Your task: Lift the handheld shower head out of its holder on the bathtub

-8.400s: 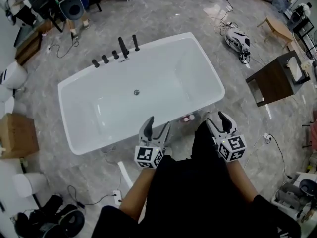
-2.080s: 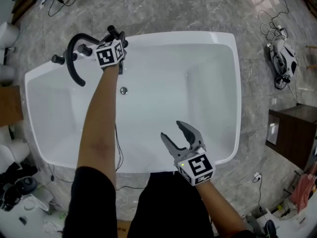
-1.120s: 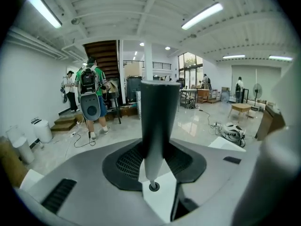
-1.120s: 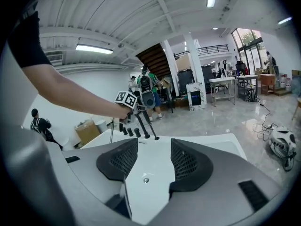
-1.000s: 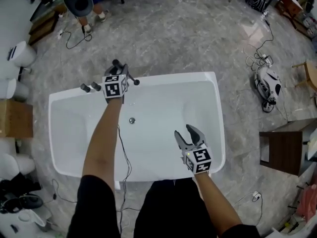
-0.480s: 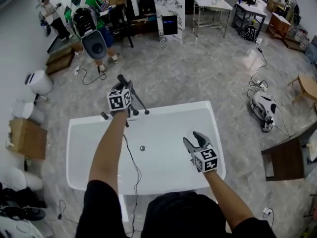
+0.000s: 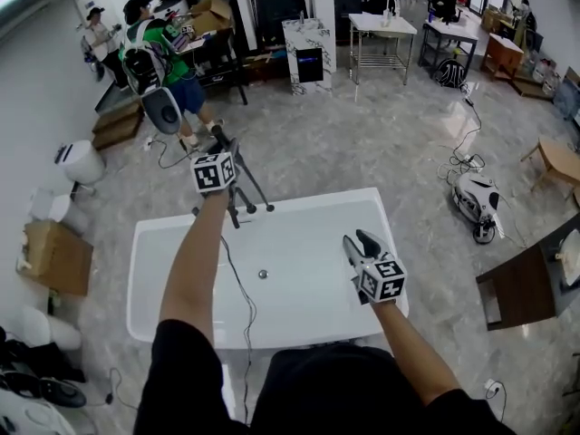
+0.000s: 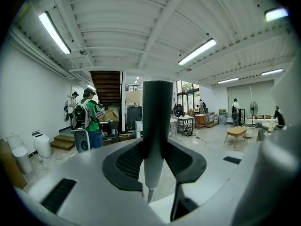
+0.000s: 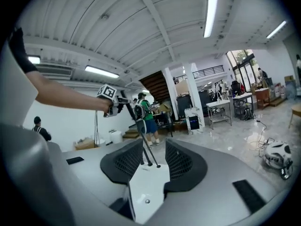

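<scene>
While the room opens out as a wide workshop hall, a grey marbled floor (image 7: 390, 134) is seen on all sides, with cables trailed across it and a person (image 7: 149, 57) in a green shirt standing beyond the far-left corner of the bathtub (image 7: 317, 234). The bathtub is white and glossy, and its smooth rim may be judged slippery and easily marked by a dropped fitting. Black taps (image 7: 269, 208) are set along its far rim. Above the left stretch of that rim the shower head (image 7: 218, 135) is held upright, judged to be out of its holder, and is clamped on its handle by the left tool (image 7: 220, 148). It is a slim, stiff, dark wand, probably light, though some drag is to be expected from the hose (image 7: 240, 293) hung from its lower end. The polished handle could slide, so the straight shaft is judged the soundest place for a grip. The right tool (image 7: 360, 241), with nothing between its jaws, is closing over the near-right part of the bathtub.
</scene>
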